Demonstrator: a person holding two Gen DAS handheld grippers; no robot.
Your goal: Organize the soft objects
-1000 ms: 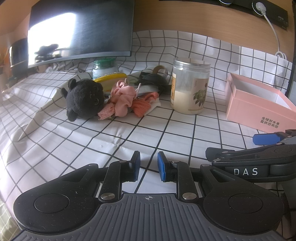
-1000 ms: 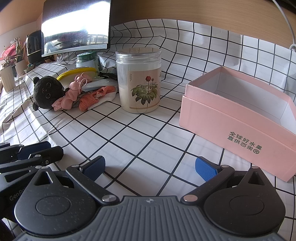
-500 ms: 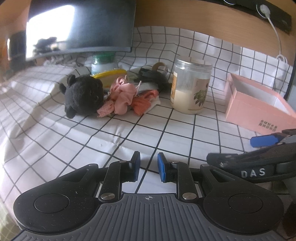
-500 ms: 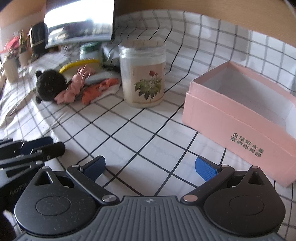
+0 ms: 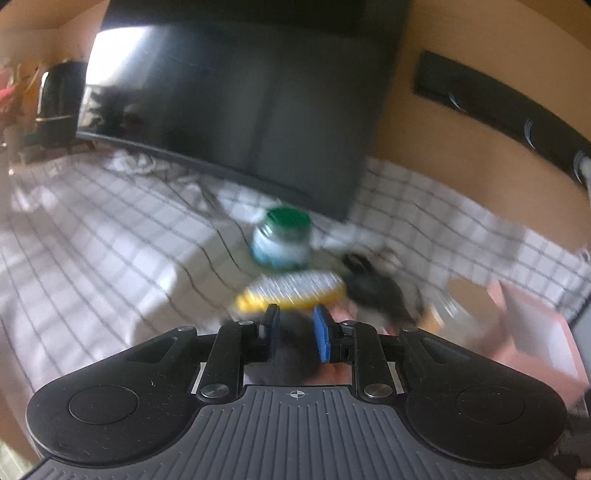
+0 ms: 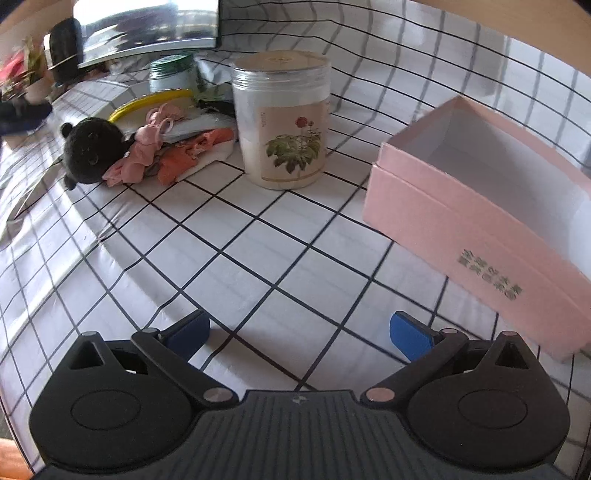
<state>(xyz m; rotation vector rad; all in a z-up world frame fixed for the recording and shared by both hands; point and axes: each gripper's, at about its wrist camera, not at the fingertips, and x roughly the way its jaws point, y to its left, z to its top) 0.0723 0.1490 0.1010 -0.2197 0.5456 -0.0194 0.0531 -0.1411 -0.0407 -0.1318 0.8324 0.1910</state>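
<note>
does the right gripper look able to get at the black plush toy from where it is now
Probably yes. The right gripper has its fingers wide open with nothing between them, and bare checked cloth runs to the black plush toy, which has its near side uncovered; pink fabric touches only its right.

On the tabletop (image 6: 280,266), the plush toy (image 6: 92,149) lies at my far left, touching the heap of cloth pieces (image 6: 173,151) on its right. Right of the heap stands the jar (image 6: 282,122); the open box (image 6: 480,199) sits well right. A smaller jar (image 6: 171,75) stands behind the heap, possibly against the monitor (image 6: 147,29).
</note>
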